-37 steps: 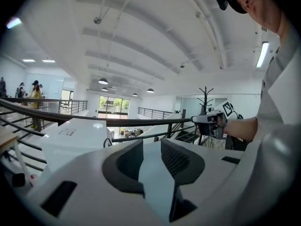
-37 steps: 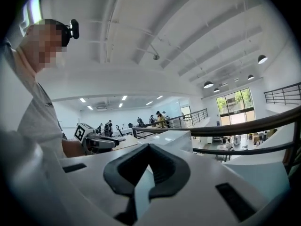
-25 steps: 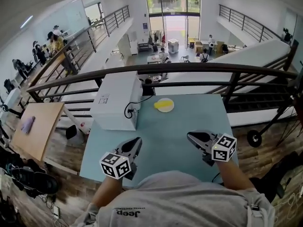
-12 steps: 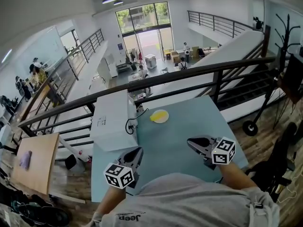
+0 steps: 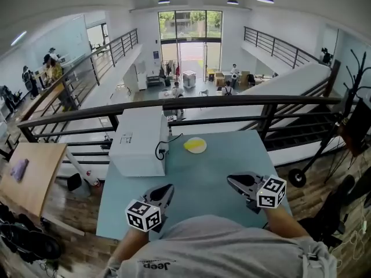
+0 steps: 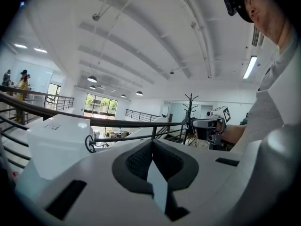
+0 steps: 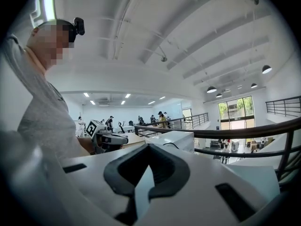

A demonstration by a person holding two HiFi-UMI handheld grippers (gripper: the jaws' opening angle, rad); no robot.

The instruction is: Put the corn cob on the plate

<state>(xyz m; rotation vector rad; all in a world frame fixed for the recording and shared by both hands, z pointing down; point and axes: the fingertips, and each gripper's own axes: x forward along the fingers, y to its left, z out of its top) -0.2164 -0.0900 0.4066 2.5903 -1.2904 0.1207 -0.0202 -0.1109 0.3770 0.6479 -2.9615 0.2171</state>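
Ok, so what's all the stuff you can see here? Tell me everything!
table: 1, pale blue, in front of the person
box: 1, white, table's far left
cord: 1, black, at the box's right side
plate: 1, pale, table's far middle
corn cob: 1, yellow, on the plate
railing: 1, dark, behind the table
left gripper: 1, grey, shut, empty
right gripper: 1, grey, shut, empty

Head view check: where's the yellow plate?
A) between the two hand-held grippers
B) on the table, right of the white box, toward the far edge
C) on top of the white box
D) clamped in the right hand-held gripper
B: the yellow plate lies on the table just right of the white box, close to the far edge.
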